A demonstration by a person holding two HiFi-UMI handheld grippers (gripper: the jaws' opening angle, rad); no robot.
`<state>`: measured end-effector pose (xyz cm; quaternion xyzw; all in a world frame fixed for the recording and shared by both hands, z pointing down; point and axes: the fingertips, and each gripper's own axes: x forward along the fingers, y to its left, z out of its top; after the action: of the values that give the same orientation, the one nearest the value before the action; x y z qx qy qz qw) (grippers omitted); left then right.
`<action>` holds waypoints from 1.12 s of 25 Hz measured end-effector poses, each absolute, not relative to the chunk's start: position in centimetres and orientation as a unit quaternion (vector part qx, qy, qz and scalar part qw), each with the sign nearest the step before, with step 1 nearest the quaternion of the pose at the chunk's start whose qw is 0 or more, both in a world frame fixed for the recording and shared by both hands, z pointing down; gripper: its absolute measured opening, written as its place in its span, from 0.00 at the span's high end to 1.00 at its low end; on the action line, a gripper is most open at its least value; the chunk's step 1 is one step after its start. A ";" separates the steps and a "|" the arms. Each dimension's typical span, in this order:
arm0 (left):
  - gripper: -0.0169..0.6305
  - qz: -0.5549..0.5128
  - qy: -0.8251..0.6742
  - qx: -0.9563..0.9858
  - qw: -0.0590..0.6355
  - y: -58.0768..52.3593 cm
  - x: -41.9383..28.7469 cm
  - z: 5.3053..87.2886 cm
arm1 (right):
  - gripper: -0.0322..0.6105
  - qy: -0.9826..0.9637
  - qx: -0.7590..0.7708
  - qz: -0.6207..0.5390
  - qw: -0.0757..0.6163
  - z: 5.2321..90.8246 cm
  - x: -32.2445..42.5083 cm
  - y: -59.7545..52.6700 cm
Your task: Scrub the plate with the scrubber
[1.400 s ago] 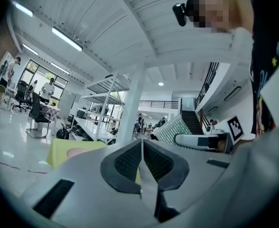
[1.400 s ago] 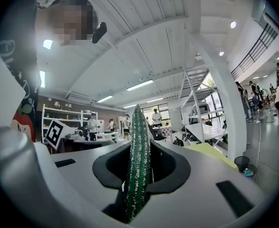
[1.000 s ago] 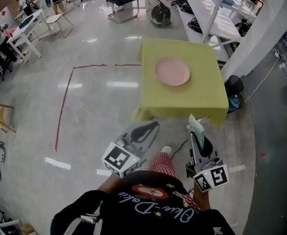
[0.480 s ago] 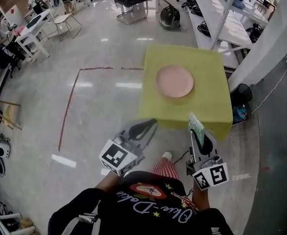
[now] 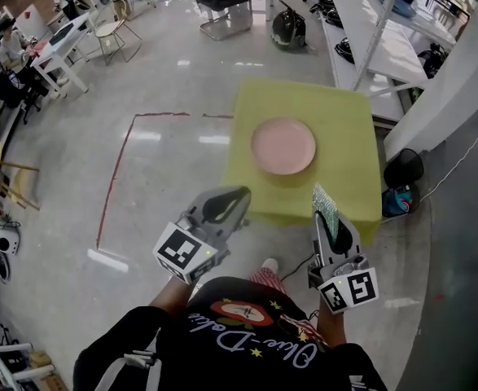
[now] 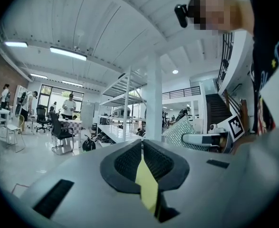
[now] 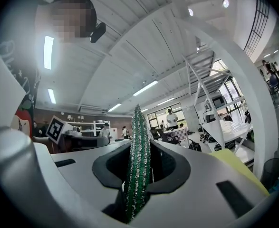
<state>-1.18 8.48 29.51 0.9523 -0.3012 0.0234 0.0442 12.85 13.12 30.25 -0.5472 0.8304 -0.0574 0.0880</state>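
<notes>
Plate (image 5: 282,146): pink, lay flat near the middle of the yellow-green table (image 5: 346,125), well apart from both tools.
Scrubber (image 5: 326,203): green and glittery, stood edge-on, clamped upright.
Right gripper (image 5: 327,218): jaws closed tight on the scrubber, near the table's front edge.
Left gripper (image 5: 227,204): jaws pressed together, holding nothing, by the table's near-left corner.
Person (image 5: 239,336): dark printed top, stood on the glossy floor (image 5: 165,186).

Head view: person (image 5: 239,332) cut off at bottom edge; shelf rack (image 5: 365,35) cut by top-right edge. Right gripper view: scrubber's (image 7: 137,165) lower end buried betw. right gripper's (image 7: 140,148) jaws; table (image 7: 232,164) only a yellow sliver lower right, rest behind gripper body. Bkgd people (image 7: 171,118) too small to tell.
</notes>
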 end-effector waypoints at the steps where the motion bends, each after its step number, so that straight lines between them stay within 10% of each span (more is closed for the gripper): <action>1: 0.95 0.026 -0.304 0.952 0.040 8.0 -0.8 29.5 | 0.85 0.832 -0.544 -0.057 0.088 30.2 13.3 12.5; 28: 0.95 0.035 -0.352 0.932 0.085 -6.2 -0.9 33.7 | 0.85 0.862 -0.503 -0.050 0.032 33.1 13.4 -2.8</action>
<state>-0.90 -6.19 33.75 0.9315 -0.3519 0.0349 0.0851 13.42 -2.81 33.12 -0.5034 0.8620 -0.0504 0.0322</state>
